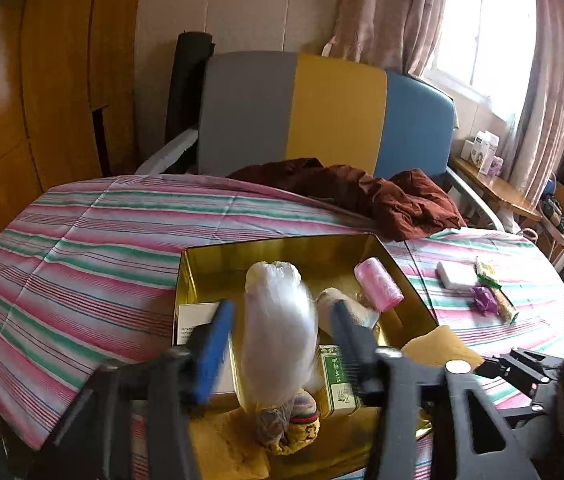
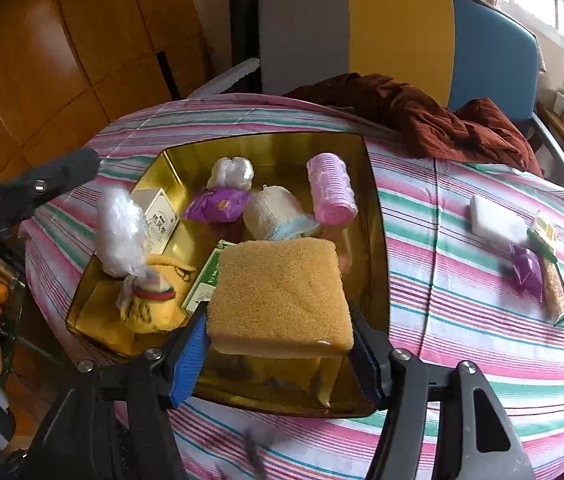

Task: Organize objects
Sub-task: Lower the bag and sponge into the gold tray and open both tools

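Note:
A gold tin box (image 2: pixel 374 216) (image 1: pixel 282 246) sits on the striped bed. It holds a pink roll (image 2: pixel 332 188) (image 1: pixel 378 284), a cream knitted item (image 2: pixel 276 212), a purple packet (image 2: pixel 218 206), a white carton (image 2: pixel 160 220) and a green box (image 2: pixel 206 280) (image 1: pixel 338 380). My right gripper (image 2: pixel 282 344) is shut on a yellow sponge (image 2: pixel 282 296) above the tin's near side. My left gripper (image 1: pixel 282 344) is open around a clear plastic bag (image 1: pixel 280 332) (image 2: pixel 120 232) that stands on a yellow sock bundle (image 1: pixel 294 428) (image 2: pixel 154 300), blurred.
A white block (image 2: pixel 496 218) (image 1: pixel 456 274), a purple wrapper (image 2: pixel 528 268) and a long snack packet (image 2: pixel 554 280) lie on the bedsheet (image 2: pixel 462 320) to the right. A dark red cloth (image 2: pixel 442 120) lies near the headboard (image 2: pixel 402 32). A wooden wardrobe (image 1: pixel 42 100) stands left.

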`<state>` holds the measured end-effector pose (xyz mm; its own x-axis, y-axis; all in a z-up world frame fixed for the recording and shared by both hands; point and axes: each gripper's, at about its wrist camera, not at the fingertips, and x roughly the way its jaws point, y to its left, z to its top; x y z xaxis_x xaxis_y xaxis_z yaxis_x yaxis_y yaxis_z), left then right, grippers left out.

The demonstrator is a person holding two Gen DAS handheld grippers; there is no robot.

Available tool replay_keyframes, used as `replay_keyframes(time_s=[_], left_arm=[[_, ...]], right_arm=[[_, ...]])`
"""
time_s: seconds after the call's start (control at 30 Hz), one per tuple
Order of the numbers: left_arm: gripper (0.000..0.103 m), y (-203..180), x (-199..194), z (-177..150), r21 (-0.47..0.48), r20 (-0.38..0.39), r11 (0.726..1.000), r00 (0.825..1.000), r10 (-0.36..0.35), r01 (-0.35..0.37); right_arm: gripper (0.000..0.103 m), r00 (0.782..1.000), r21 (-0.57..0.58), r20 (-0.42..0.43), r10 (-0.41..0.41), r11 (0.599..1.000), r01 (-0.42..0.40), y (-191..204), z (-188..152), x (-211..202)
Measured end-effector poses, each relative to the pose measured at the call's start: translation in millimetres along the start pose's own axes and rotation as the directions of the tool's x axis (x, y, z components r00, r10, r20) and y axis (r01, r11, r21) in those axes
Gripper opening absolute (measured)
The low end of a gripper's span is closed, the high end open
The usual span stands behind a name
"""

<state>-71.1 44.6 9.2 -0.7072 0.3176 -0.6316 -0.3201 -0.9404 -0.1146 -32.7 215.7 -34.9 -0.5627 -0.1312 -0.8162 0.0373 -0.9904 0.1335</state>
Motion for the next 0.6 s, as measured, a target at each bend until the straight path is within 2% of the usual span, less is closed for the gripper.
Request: replay_keyframes(time_s=[0.07, 0.13, 0.4, 0.6], left_arm=[[0.081, 1.6, -6.5, -0.4, -0.010, 0.027, 1.000, 1.000, 0.008, -0.008], [0.084, 1.3, -11.5, 0.3, -0.004, 0.048, 1.000, 0.999, 0.019, -0.019], [0.090, 3.6, -24.1, -2.4, -0.001, 0.074, 0.999, 0.997, 0.036, -0.036], [0.090, 3.2, -31.8, -6.9, 0.019, 0.092, 0.998, 0.994, 0.062, -0.064]], right_arm=[[0.072, 1.000, -0.002, -0.005, -0.017, 1.000, 0.017, 2.8, 0.6, 2.1], [0.072, 1.000, 0.000, -0.007, -0.018, 1.000, 0.018, 4.9, 0.1, 3.6], [0.072, 1.000, 0.002, 0.012, -0.021, 1.000, 0.021, 9.3, -1.4, -1.2], [0.072, 0.999, 0.015, 0.027, -0.028, 1.000, 0.027, 7.9, -2.9, -7.4]])
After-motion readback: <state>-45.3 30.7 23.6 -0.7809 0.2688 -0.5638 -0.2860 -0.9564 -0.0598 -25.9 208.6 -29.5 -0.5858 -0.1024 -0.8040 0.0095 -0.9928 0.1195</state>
